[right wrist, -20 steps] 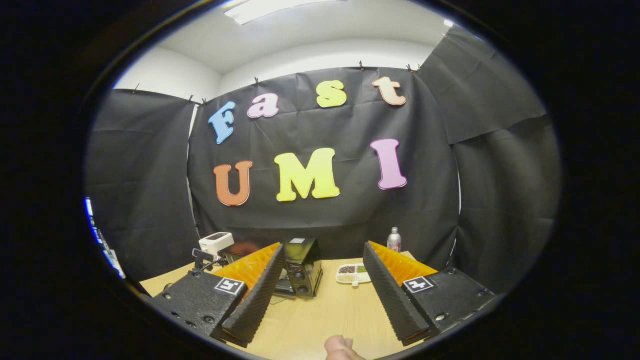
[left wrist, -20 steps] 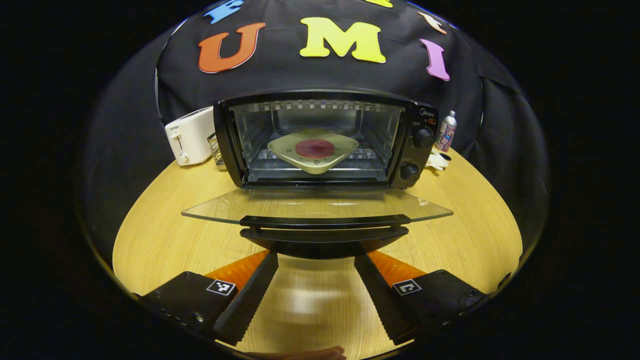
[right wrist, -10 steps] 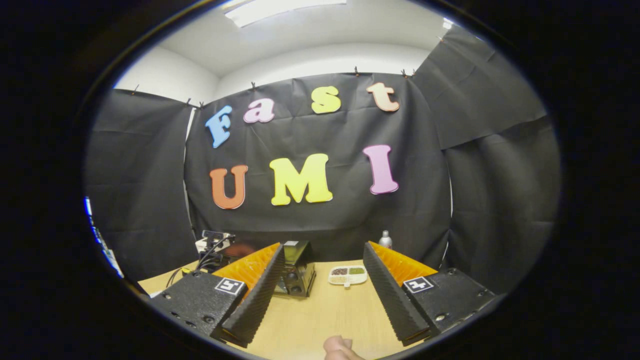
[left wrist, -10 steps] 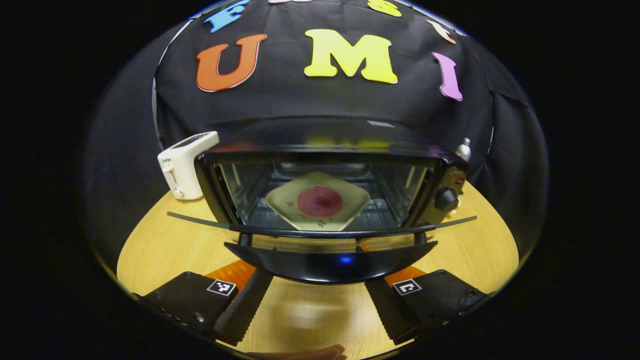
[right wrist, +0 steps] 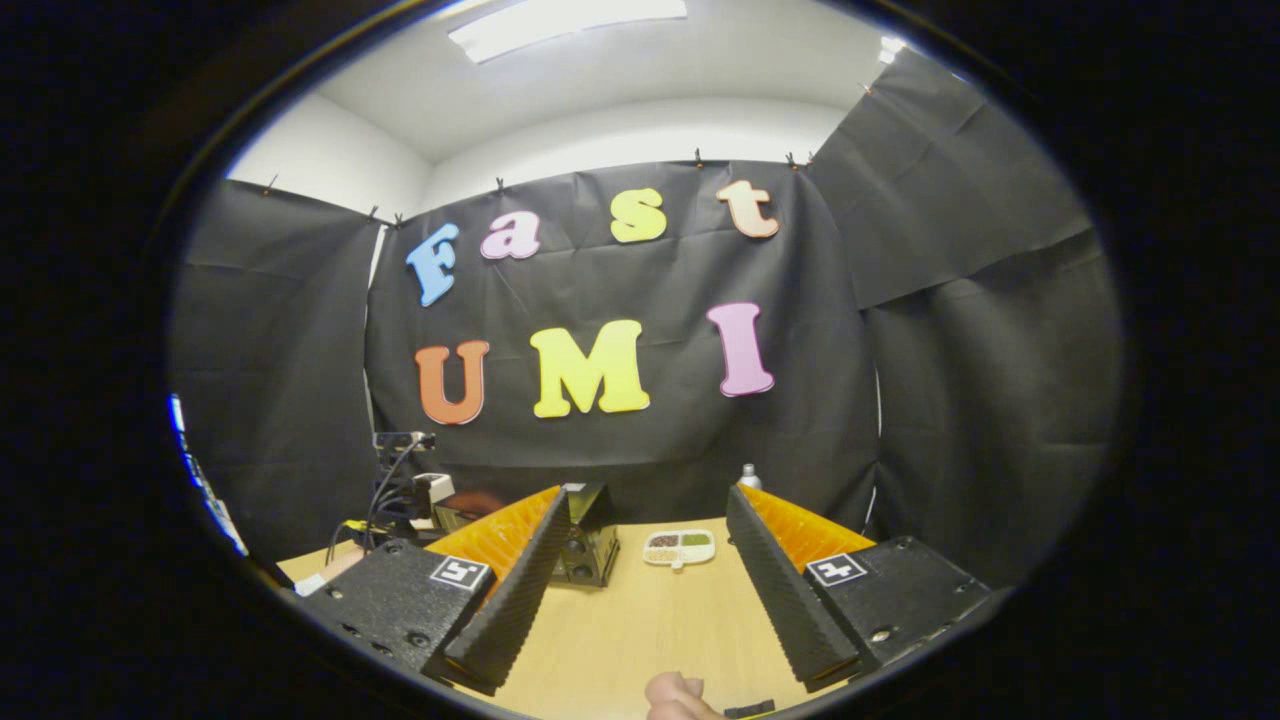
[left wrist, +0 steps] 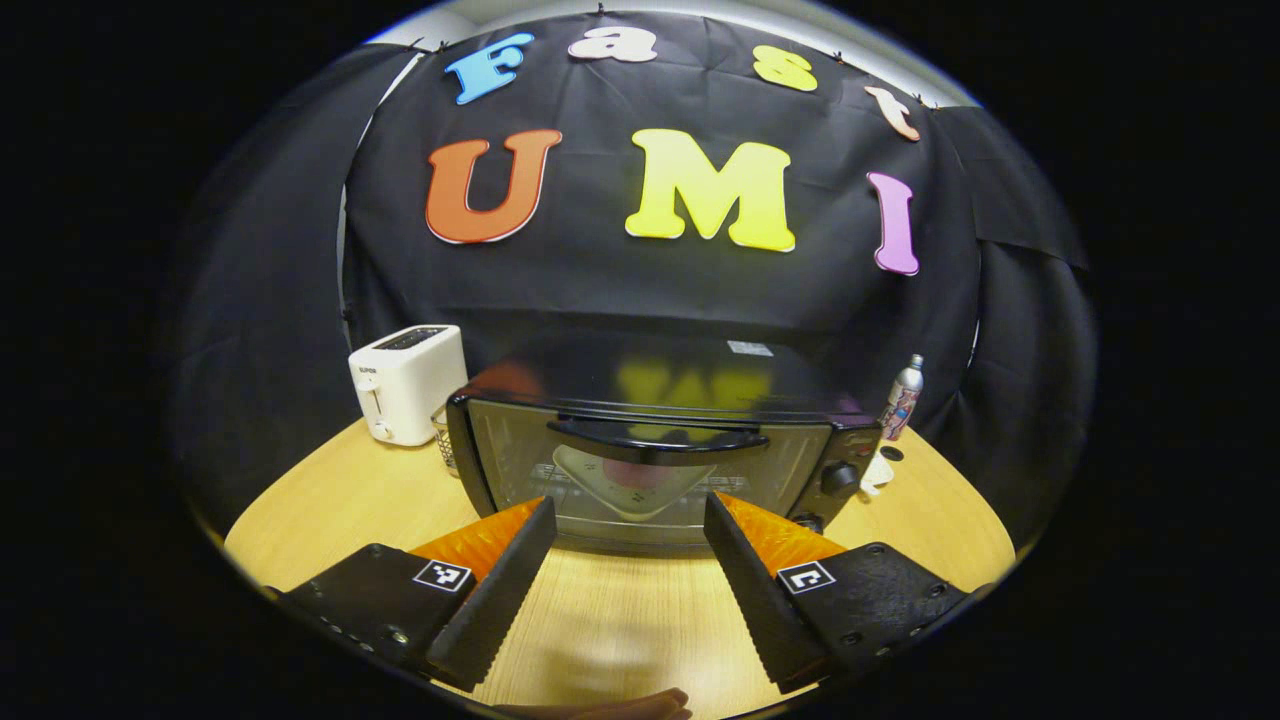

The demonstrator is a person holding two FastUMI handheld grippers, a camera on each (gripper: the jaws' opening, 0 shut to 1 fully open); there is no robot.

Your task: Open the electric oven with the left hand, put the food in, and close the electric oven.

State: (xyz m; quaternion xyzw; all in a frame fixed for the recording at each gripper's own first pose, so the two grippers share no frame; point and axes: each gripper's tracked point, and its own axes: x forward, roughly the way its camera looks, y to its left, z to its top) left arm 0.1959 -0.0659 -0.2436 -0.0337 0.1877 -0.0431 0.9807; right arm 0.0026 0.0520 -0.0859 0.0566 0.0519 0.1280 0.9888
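Both tools wide and empty, oven (left wrist: 650, 460) door now shut, left tool (left wrist: 625, 555) backed off

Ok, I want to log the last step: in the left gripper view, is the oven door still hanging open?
No: the oven door stands upright against the oven's front, and the plate shows behind its glass.

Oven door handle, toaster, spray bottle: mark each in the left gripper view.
oven door handle (left wrist: 660, 437): left gripper view, middle of the black bar.
toaster (left wrist: 407, 385): left gripper view, white front face.
spray bottle (left wrist: 903, 398): left gripper view, silver body, right of the oven.
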